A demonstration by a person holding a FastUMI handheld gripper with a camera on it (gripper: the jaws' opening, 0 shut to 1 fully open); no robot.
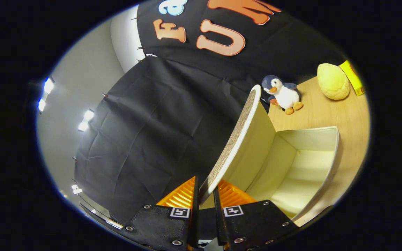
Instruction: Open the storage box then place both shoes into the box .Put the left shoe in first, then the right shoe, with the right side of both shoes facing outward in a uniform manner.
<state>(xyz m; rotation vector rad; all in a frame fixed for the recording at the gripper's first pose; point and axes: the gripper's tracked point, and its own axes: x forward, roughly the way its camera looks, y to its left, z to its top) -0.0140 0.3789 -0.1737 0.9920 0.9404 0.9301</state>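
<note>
Lid (pixel 237 139) of the storage box (pixel 321 167) stands raised, its edge pinched between the gripper (pixel 205 197) fingers; it looks light and stiff, best held at that rim.

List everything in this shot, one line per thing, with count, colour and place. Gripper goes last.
storage box: one, cream, on the table beyond the fingers, open, nothing seen in the part of the inside that shows.
box lid: one, cream inside with a woven tan outer face, raised on edge, its near edge between the fingers.
table: one, light wood, under the box and toys.
penguin plush: one, dark blue and white with orange feet, on the table past the lid.
round plush: one, yellow, on the table beyond the box.
yellow pack: one, yellow, beside the round plush.
ceiling lights: several, white, on the grey ceiling.
gripper: one, fingers shut on the box lid's edge.
</note>
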